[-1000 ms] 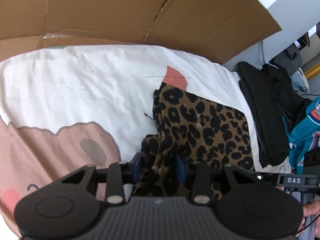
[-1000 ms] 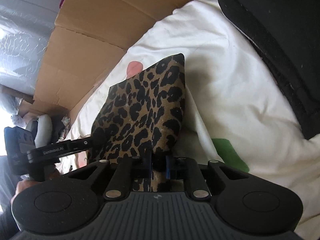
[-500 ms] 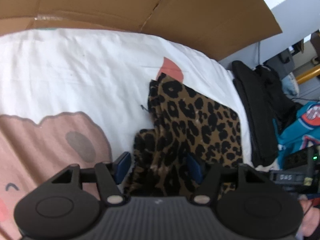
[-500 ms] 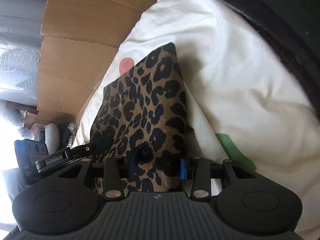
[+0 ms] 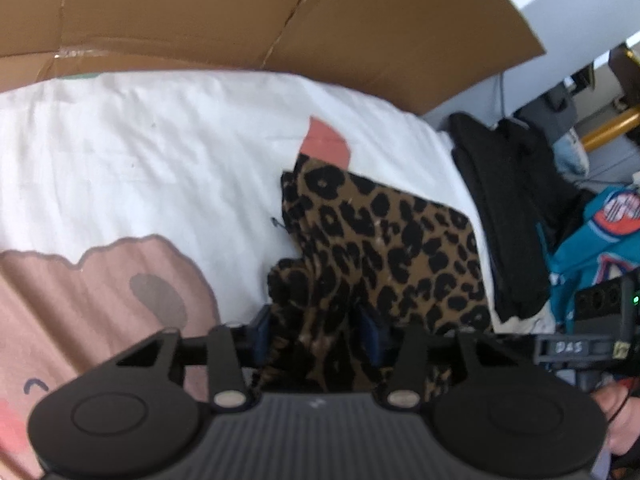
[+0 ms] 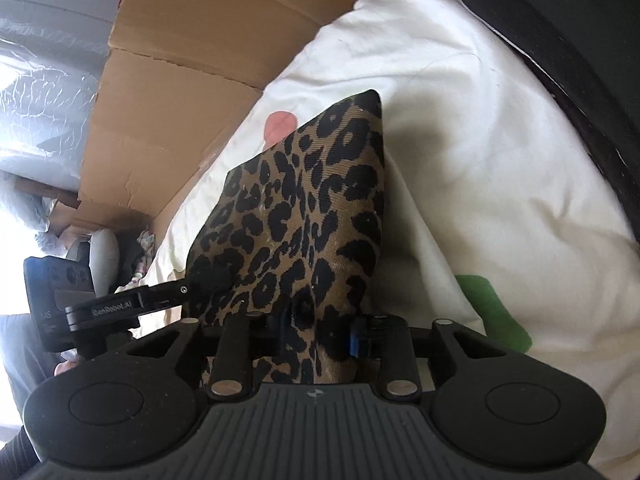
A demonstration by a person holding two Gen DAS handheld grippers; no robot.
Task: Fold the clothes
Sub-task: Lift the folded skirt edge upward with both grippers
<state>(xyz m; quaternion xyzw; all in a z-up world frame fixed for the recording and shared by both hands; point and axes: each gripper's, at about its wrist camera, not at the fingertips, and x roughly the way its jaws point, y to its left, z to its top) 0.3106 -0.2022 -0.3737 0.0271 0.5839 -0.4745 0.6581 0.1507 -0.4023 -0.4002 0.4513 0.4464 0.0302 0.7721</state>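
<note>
A folded leopard-print garment [image 5: 400, 248] lies on the white printed bed sheet [image 5: 160, 160]. My left gripper [image 5: 314, 330] holds the bunched near-left edge of it. The jaws are closing and cloth fills the gap from pad to pad. In the right wrist view the same garment [image 6: 312, 208] rises to a pointed far corner. My right gripper [image 6: 316, 328] is at its near-right edge, its jaws closing with fabric pressed between the pads. The left gripper [image 6: 188, 288] shows there at the garment's left side.
A cardboard panel [image 5: 240, 12] stands behind the bed. Black clothes [image 5: 508, 208] are piled along the sheet's right edge, with a teal printed garment [image 5: 600, 240] beyond them. A hand [image 5: 616, 412] shows at the lower right. The sheet [image 6: 480, 140] has pink and green prints.
Both grippers' jaws widened half a second ago and have narrowed again on the leopard fabric. The garment has stayed in the same spot on the sheet.
</note>
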